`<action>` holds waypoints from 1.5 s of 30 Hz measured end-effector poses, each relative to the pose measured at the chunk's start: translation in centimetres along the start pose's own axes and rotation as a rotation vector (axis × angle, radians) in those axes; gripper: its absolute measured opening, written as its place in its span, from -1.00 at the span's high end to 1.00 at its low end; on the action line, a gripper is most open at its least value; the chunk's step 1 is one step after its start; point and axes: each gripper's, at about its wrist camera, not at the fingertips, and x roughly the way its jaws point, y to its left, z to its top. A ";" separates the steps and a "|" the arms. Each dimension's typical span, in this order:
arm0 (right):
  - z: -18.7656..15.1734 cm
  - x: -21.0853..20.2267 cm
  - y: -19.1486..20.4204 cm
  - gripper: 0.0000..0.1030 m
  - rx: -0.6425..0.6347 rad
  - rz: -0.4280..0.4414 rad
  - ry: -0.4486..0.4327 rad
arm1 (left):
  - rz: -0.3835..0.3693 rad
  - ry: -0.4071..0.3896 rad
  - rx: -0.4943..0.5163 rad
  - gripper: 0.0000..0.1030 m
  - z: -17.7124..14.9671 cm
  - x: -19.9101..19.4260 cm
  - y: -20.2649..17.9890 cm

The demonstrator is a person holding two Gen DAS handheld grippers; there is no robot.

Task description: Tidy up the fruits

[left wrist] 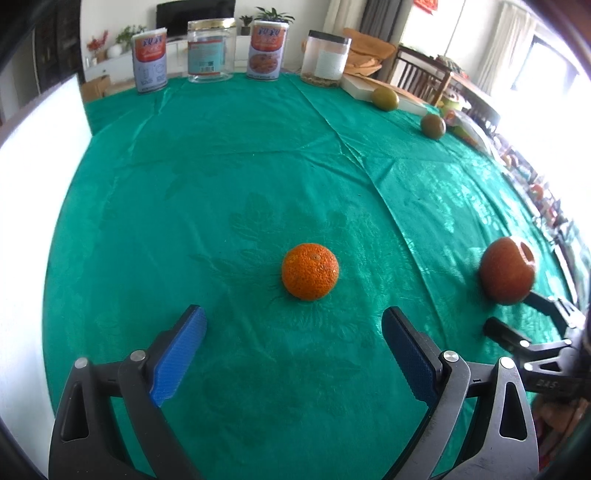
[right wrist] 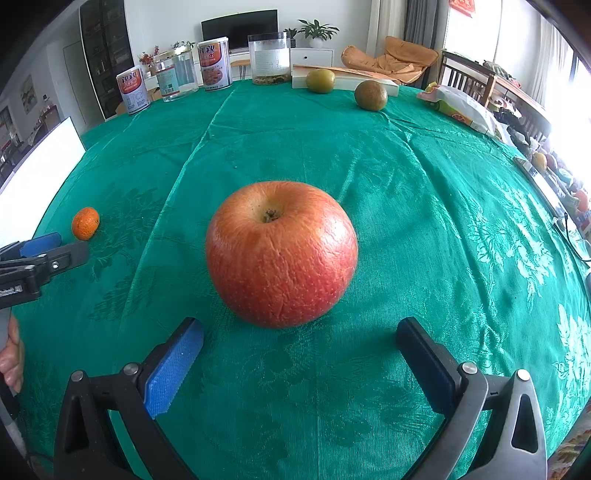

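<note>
Both tools gape empty: the right tool (right wrist: 299, 334) faces the apple (right wrist: 281, 254) at centre frame, heavy, smooth, firm; pinch its widest flanks. The left tool (left wrist: 293, 325) faces the lighter, softer mandarin (left wrist: 310, 271).

A home living room: television (right wrist: 239, 25), houseplant (right wrist: 317, 31), wooden dining chairs (right wrist: 467, 79).

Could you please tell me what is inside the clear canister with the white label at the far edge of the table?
The clear canister holds only a shallow layer of brownish bits at its bottom; above that it looks empty. What the bits are is too small to tell.
</note>
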 end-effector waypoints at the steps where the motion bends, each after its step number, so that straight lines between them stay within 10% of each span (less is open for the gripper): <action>1: 0.1 0.0 0.0 -1.00 0.002 0.000 0.001 | -0.011 -0.010 -0.019 -0.87 -0.2 -0.5 0.5; 8: 0.3 -2.1 -1.2 -1.00 0.072 0.091 -0.103 | 0.066 -0.033 0.126 -0.83 0.8 0.2 -2.2; 10: 0.4 -3.0 -2.3 -1.00 0.125 0.128 -0.142 | 0.092 -0.020 0.158 -0.39 0.8 0.9 -3.2; 11: 0.6 -2.9 -2.9 -1.00 0.150 0.148 -0.137 | 0.102 0.005 0.164 0.24 0.9 1.6 -3.4; 14: 1.7 -1.8 -3.0 -1.00 0.156 0.181 -0.073 | 0.119 -0.024 0.153 0.42 0.9 1.3 -3.6; 19: 4.1 -0.2 -0.8 -0.92 0.072 0.123 -0.010 | 0.059 -0.042 0.064 0.47 0.1 -0.9 -3.1; 20: 4.3 0.2 -0.5 -0.44 0.054 0.123 0.019 | 0.039 -0.048 0.052 0.47 -0.1 -1.7 -3.0; 22: 4.4 0.1 -0.1 -0.37 0.053 0.108 0.046 | -0.006 -0.058 0.032 0.48 -0.9 -4.3 -2.9; 26: 4.2 -2.2 1.7 -0.36 0.103 0.284 0.072 | -0.141 -0.090 -0.001 0.48 -2.6 -11.9 -2.1; 29: 5.4 -5.7 7.0 -0.36 0.038 0.466 0.048 | -0.175 -0.174 -0.034 0.48 -3.1 -18.7 0.2; 36: 8.4 -12.6 26.9 -0.36 -0.305 0.773 0.019 | 0.096 -0.273 -0.290 0.47 -2.5 -25.1 14.1; 45: 4.9 -9.3 42.1 -0.37 -0.624 0.640 0.112 | 0.296 -0.041 -0.588 0.31 -4.4 -18.9 27.8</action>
